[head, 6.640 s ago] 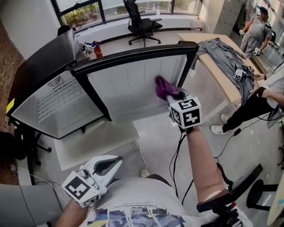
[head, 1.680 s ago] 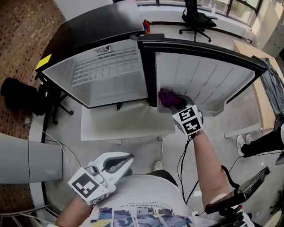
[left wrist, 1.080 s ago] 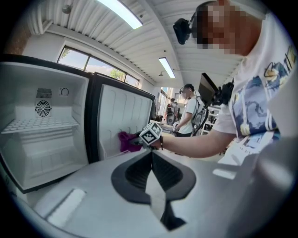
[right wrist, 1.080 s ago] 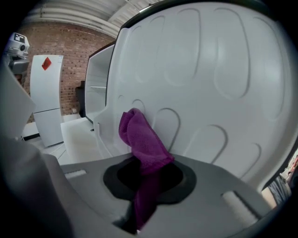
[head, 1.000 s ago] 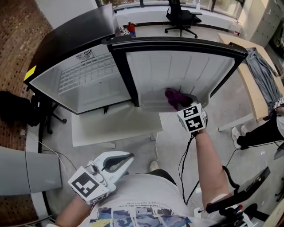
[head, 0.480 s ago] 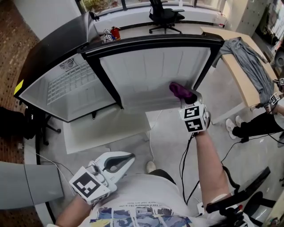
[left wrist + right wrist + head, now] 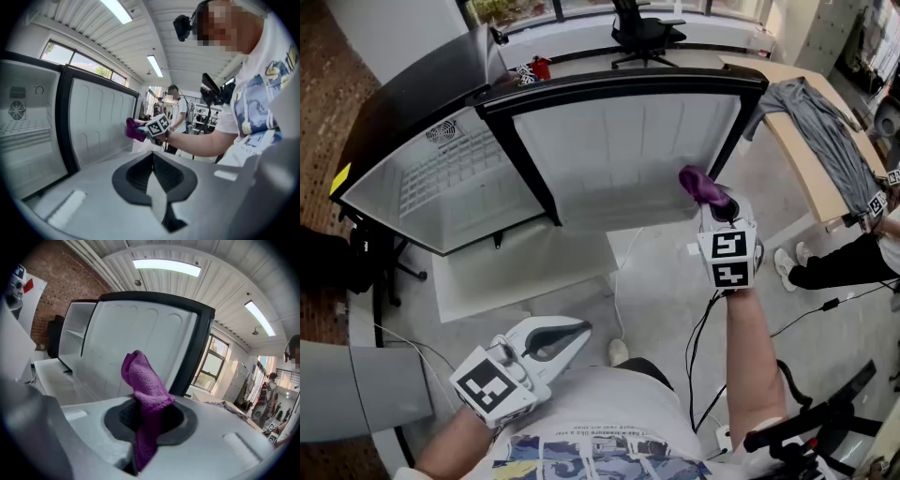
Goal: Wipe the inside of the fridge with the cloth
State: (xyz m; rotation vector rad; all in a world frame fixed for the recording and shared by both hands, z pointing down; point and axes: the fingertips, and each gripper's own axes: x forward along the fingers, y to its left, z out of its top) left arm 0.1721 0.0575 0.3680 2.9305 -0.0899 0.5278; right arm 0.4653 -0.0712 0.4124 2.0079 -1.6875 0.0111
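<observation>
- The right gripper [image 7: 710, 199], fingers clamped on the purple cloth [image 7: 696, 182], has slid right to the fridge door [image 7: 609, 141] liner's edge; that stroke looks finished.
- Left gripper [image 7: 570, 331]: fingers together, empty.

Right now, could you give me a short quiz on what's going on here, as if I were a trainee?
1. Pick one: what does the right gripper hold? A) a sponge B) a purple cloth C) a bottle
2. True or false: the left gripper is shut on a cloth of its own.
3. Fill in the gap: the grey garment lies on a wooden ____.

Key
1. B
2. False: its jaws are together with nothing between them.
3. table
</observation>
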